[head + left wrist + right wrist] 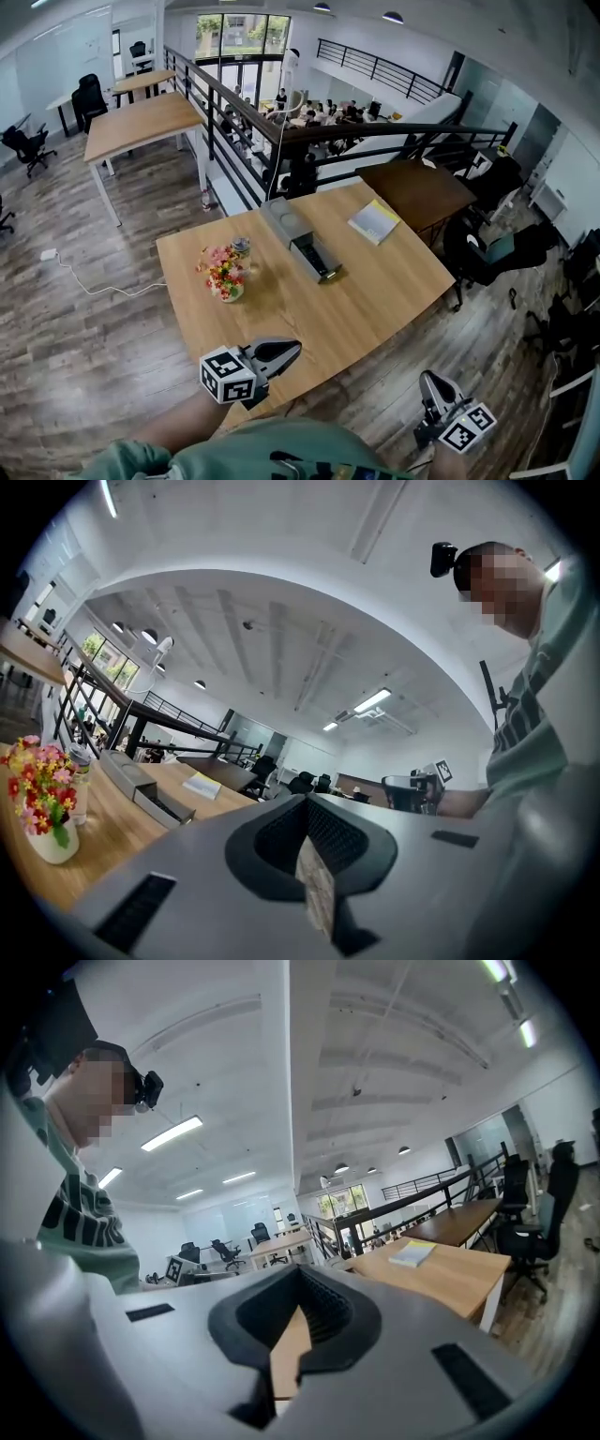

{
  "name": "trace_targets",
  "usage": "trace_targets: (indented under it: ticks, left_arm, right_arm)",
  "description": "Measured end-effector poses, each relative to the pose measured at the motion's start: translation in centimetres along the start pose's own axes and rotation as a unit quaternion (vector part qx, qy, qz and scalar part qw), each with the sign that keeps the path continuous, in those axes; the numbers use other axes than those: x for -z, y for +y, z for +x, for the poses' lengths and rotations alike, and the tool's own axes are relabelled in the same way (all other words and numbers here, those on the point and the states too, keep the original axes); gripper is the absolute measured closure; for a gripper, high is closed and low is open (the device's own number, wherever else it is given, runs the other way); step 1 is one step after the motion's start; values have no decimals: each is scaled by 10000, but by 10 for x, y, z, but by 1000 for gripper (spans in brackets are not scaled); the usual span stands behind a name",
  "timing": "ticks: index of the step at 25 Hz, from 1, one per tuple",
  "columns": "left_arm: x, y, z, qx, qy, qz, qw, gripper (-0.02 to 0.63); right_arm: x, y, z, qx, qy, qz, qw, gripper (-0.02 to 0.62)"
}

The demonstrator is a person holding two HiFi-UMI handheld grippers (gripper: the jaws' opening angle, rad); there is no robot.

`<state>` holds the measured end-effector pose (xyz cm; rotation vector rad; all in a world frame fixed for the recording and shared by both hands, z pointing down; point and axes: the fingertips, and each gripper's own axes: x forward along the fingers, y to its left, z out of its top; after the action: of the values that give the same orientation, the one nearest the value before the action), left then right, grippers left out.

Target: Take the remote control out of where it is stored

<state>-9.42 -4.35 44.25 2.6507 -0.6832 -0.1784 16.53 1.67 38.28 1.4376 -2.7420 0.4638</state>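
Note:
A grey storage box (286, 223) lies across the middle of the wooden table (394, 291), and its drawer (315, 257) is pulled out toward me. Inside the drawer lies a dark, flat remote control (321, 262). The left gripper view shows the same box (127, 775) with the drawer (167, 805) out. My left gripper (291, 349) is shut and empty, hovering over the table's near edge and well short of the box. Off the table's near right corner, my right gripper (431, 386) is also shut and holds nothing.
A vase of flowers (223, 274) and a small jar (241, 247) stand left of the box. A yellow book (374, 221) lies at the far right corner. A black railing (309, 141) runs behind the table. Office chairs (492, 253) stand to the right.

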Motion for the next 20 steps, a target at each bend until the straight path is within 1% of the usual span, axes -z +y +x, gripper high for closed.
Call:
trace_targets:
  ticks: [2,5,8,11,13,17,20]
  left_arm:
    - [3,10,9,-138,24,-60,9999,603]
    - [6,20,29,-447,72,-78,9989,603]
    - [3,24,58,-868,-59,-54,9962,603]
    - [-9,21,87,-1410,-396,-149,9891,603]
    - [-9,10,108,-1625,-553,-194,9850,603]
    - [-2,-8,137,-2026,-595,-180,9773,603]
    - [0,-9,136,-2365,-583,-141,9698,603]
  right_arm:
    - [-3,-18,10,-83,34,43,10000,591]
    - [-11,-54,18,-264,-27,100,9996,592]
    - [-23,-96,20,-621,-103,46,9980,592]
    - [-32,-137,22,-1078,-42,-36,9942,591]
    - [-38,-164,20,-1327,43,-115,9911,591]
    - [-47,-210,29,-1746,168,-127,9844,592]
    - [-51,-221,51,-2070,217,-151,9780,591]
